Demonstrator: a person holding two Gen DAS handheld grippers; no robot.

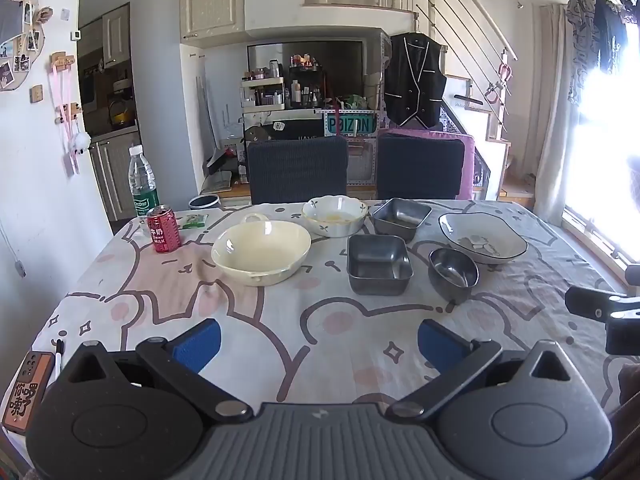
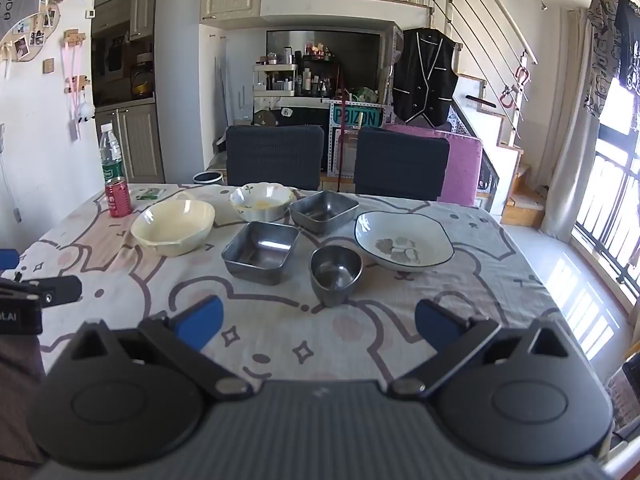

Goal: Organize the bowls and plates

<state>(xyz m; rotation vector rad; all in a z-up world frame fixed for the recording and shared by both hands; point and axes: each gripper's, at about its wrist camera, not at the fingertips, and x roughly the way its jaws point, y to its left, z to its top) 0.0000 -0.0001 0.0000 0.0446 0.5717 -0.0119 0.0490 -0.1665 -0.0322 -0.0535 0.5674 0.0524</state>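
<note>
Several dishes stand on the cartoon tablecloth. A cream handled bowl is at the left, a scalloped white bowl behind it. Two square steel trays and a small round steel bowl sit in the middle. A white plate with a leaf print lies at the right. My left gripper and right gripper hover over the near table, both open and holding nothing.
A red drink can and a water bottle stand at the far left corner. Two dark chairs face the far edge. A phone lies at the near left edge.
</note>
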